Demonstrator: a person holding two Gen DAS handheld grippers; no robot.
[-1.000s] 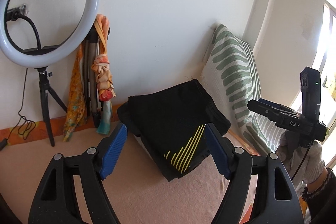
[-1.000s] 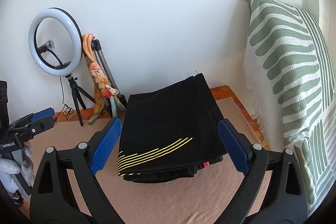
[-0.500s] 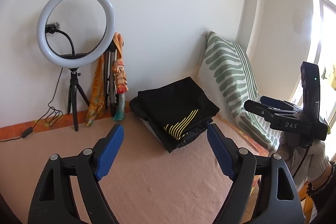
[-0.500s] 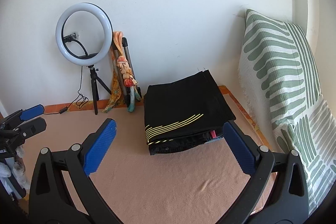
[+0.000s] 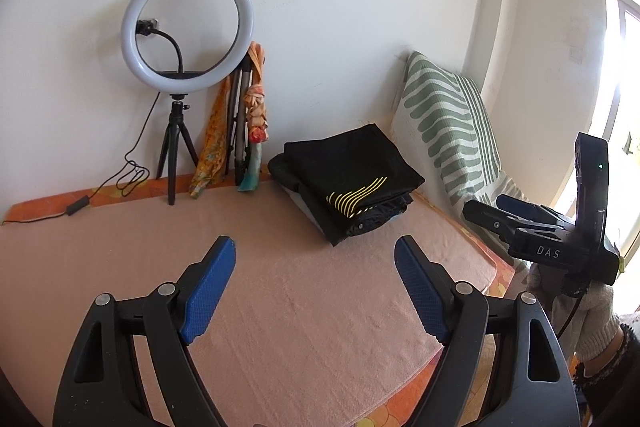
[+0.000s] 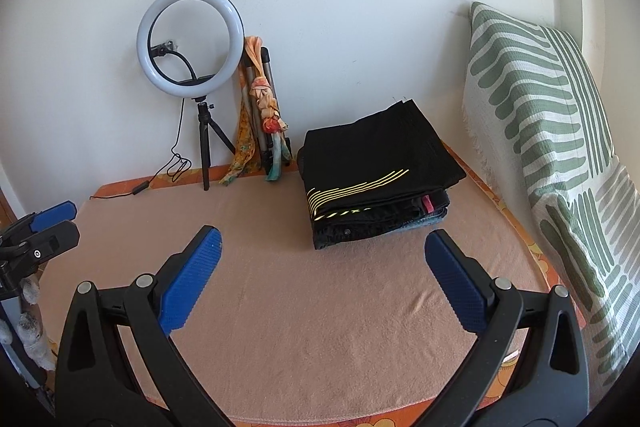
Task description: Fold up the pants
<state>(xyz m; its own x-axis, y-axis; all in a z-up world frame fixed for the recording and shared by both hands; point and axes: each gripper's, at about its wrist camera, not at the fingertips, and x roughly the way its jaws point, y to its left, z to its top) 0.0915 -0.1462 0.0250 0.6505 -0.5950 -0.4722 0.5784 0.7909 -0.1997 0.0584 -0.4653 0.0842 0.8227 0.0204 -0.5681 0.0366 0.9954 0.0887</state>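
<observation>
Pants [image 6: 372,151], black with yellow stripes, lie folded on top of a small stack of clothes, well ahead of both your tongs and held by neither. Your left tongs [image 5: 315,289] gape wide over bare pink cover, blue pads apart with nothing between them. Your right tongs [image 6: 322,281] stand wider still, jaws just having spread that last bit, and they too have hold of nothing. In the left view your gloved right hand [image 5: 580,311] grips its tool at the right edge. Both tongs hang above the bed [image 6: 320,327], which carries a peach-pink cover. The stack sits toward the far right corner of the bed, near a green-striped pillow [image 6: 540,115] leaning at the right. Against the back wall, left of the stack, stand a ring light [image 6: 190,41] on a small tripod and a folded tripod draped with an orange scarf [image 6: 262,107].
</observation>
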